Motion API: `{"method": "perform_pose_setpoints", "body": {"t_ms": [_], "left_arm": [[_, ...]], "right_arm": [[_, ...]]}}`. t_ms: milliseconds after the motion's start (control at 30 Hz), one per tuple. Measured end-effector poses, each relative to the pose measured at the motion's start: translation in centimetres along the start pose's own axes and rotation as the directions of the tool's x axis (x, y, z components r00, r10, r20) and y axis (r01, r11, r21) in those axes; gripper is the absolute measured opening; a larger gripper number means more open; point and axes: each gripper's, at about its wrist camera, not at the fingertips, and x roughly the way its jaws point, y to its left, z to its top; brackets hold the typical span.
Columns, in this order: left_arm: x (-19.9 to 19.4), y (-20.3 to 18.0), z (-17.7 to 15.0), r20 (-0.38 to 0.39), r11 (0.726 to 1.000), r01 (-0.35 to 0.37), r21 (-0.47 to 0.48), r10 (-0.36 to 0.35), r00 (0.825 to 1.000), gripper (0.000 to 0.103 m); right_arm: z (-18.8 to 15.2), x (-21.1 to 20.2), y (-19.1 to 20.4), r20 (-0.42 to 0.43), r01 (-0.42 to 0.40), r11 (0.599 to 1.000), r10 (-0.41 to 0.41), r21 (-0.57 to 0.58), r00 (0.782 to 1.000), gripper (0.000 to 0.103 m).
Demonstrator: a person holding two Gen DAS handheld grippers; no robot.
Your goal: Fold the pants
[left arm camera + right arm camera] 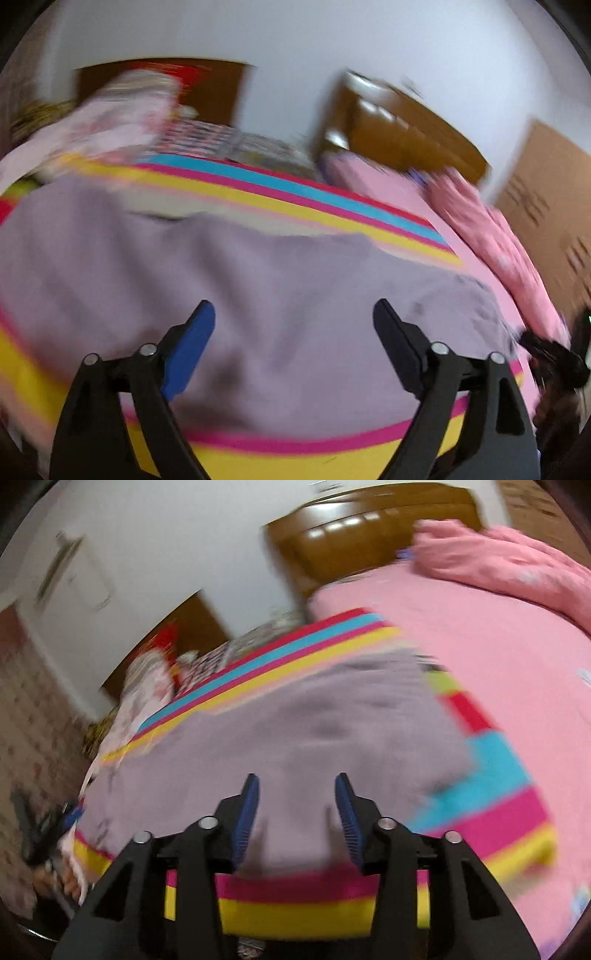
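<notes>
Pants (258, 280), mauve, lay flat on the striped mat (303, 454) on the bed (498, 657), filling the centre of both wrist views, long axis running left to right across each frame. Left gripper (293, 314) stood wide open, nothing in it; right gripper (297, 786) about half open, also empty. Both hovered above the near edge of the cloth, neither plainly nearer.

Probably bedroom: bed (461, 635), wooden headboard (369, 528)
</notes>
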Motion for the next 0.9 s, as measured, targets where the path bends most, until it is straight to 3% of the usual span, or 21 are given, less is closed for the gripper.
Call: {"method": "perform_pose_setpoints", "body": {"t_ms": [100,167,233,267,333,367,400,433,533,633,767,833,867,900], "left_arm": [[5.5,-4.7,2.2,-0.104,0.989,0.105,0.100,-0.094,0.990,0.092],[9.2,-7.2,3.4,-0.141,0.977,0.116,0.176,-0.092,0.986,0.092],[13.2,-8.5,4.3,-0.205,0.971,0.143,0.194,-0.102,0.973,0.092],[15.3,-8.8,4.5,-0.233,0.970,0.153,0.191,-0.107,0.967,0.092],[19.4,-8.5,4.6,-0.282,0.976,0.106,0.192,-0.049,0.958,0.092],[20.7,-8.1,4.4,-0.272,0.974,0.069,0.216,-0.008,0.962,0.093],[20.9,-8.0,4.4,-0.230,0.965,0.064,0.256,-0.004,0.973,0.093],[21.4,-8.4,4.9,-0.236,0.966,0.069,0.248,-0.009,0.972,0.094],[22.2,-8.4,5.4,-0.225,0.969,0.007,0.246,0.050,0.973,0.094],[22.5,-9.6,4.8,-0.225,0.944,-0.060,0.324,0.138,0.965,0.096],[21.9,-8.4,4.6,-0.236,0.947,-0.044,0.318,0.124,0.964,0.101],[21.8,-8.3,4.2,-0.233,0.942,-0.056,0.330,0.139,0.963,0.101],[21.8,-8.3,4.0,-0.231,0.941,-0.062,0.332,0.145,0.962,0.101],[21.8,-8.4,4.0,-0.231,0.942,-0.061,0.330,0.143,0.962,0.101]], "right_arm": [[1.1,3.7,4.7,-0.046,0.048,0.980,-0.058,-0.193,0.997,0.057],[1.8,5.8,6.6,-0.075,0.080,0.955,-0.106,-0.284,0.992,0.062],[2.0,7.5,7.1,-0.107,0.087,0.938,-0.130,-0.335,0.986,0.073],[1.8,8.5,7.0,-0.136,0.119,0.923,-0.180,-0.367,0.974,0.076],[0.6,9.8,5.9,-0.190,0.195,0.885,-0.298,-0.424,0.936,0.078],[-0.1,9.8,4.8,-0.207,0.186,0.887,-0.294,-0.422,0.933,0.080],[-0.5,8.9,3.2,-0.219,0.132,0.920,-0.224,-0.370,0.950,0.080],[-0.8,8.3,2.5,-0.223,0.110,0.925,-0.201,-0.362,0.954,0.080],[-1.7,6.9,1.6,-0.247,0.101,0.922,-0.204,-0.374,0.947,0.080],[-1.1,6.4,1.9,-0.275,0.107,0.924,-0.218,-0.368,0.936,0.080],[2.7,5.9,3.6,-0.126,0.167,0.922,-0.223,-0.350,0.967,0.081],[4.5,7.3,2.7,-0.083,0.235,0.910,-0.279,-0.342,0.957,0.087],[4.7,8.3,2.0,-0.108,0.261,0.904,-0.312,-0.338,0.944,0.088],[4.6,9.6,0.9,-0.153,0.300,0.891,-0.367,-0.340,0.918,0.088]]}}
